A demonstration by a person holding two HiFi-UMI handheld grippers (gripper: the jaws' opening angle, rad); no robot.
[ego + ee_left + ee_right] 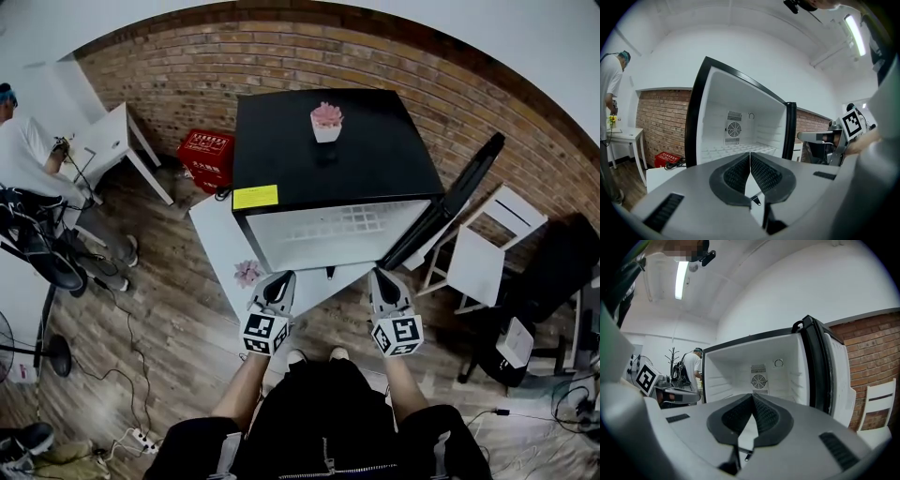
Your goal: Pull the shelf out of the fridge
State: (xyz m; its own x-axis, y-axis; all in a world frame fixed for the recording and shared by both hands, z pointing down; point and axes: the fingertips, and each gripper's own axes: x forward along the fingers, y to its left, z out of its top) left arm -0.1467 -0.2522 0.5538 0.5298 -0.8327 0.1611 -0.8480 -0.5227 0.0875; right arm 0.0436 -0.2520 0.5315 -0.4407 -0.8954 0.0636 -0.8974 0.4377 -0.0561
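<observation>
— Why held short of the black box-shaped mini fridge (333, 159), left grey claw (280, 278) and right grey claw (383, 276) side by side?
— Lined up for the reach, seemingly. Both pinched fully shut, nothing between the ribbed pads (736, 173) (empty in each claw's own view), aimed about level into the open cavity.
— And the white gridded shelf (349, 221)?
— Straight ahead of both claws, flat and low inside, untouched. Black door (450, 202) swung wide, off to the right of the right claw: no obstruction.
— Needs opening first, then?
— Probably; no gripping a shelf edge with shut jaws.
— Underneath?
— Low white tabletop (220, 248) below the claws, carrying the fridge; brown wood-plank floor (169, 314) lower down, red-brick wall (187, 66) beyond. Small pink potted plant (326, 122) up on the fridge's top.
</observation>
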